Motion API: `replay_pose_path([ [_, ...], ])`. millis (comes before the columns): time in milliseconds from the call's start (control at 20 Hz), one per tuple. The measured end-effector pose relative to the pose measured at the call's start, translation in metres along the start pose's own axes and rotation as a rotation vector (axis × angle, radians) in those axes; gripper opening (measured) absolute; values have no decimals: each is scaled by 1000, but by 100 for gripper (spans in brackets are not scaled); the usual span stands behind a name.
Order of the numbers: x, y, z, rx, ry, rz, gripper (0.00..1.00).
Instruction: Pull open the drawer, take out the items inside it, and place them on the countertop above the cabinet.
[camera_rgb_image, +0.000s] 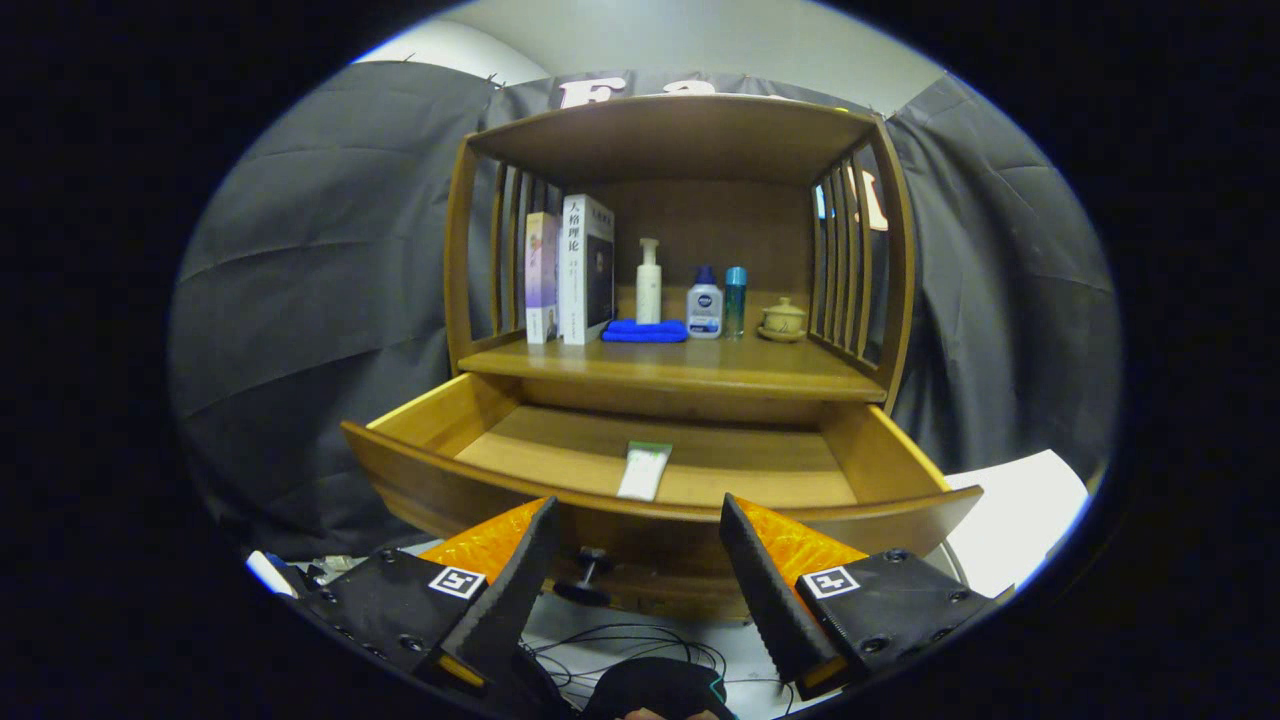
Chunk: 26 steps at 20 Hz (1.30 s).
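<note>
In the gripper view we see the drawer (660, 515) pulled open, its curved front just beyond the gripper (637, 522), whose fingers stand wide apart and hold nothing. The drawer's dark knob (590, 562) shows between them, low on the front. Inside the drawer a small white tube (645, 470) lies near the front, about mid-width. On the countertop (680, 365) above we find two books (570, 272) at left, a blue cloth (645, 331), three bottles (690, 295) and a lidded cup (782, 320) at right.
</note>
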<state>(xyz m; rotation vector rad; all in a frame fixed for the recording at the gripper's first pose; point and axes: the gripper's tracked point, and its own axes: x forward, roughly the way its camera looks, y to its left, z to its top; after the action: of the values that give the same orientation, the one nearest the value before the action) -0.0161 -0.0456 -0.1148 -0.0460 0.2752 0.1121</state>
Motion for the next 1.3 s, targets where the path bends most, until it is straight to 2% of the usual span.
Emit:
replay_pose_path([
  [250, 27, -25, 35, -14, 13, -45, 99],
  [400, 52, -35, 43, -16, 76, -53, 99],
  [700, 106, -27, 36, 98, 278, -6, 99],
  [850, 129, -6, 34, 127, 372, 53, 98],
  [1100, 160, 12, 16, 99, 535, 94, 98],
  [1300, 176, 15, -10, -53, 661, 107, 98],
])
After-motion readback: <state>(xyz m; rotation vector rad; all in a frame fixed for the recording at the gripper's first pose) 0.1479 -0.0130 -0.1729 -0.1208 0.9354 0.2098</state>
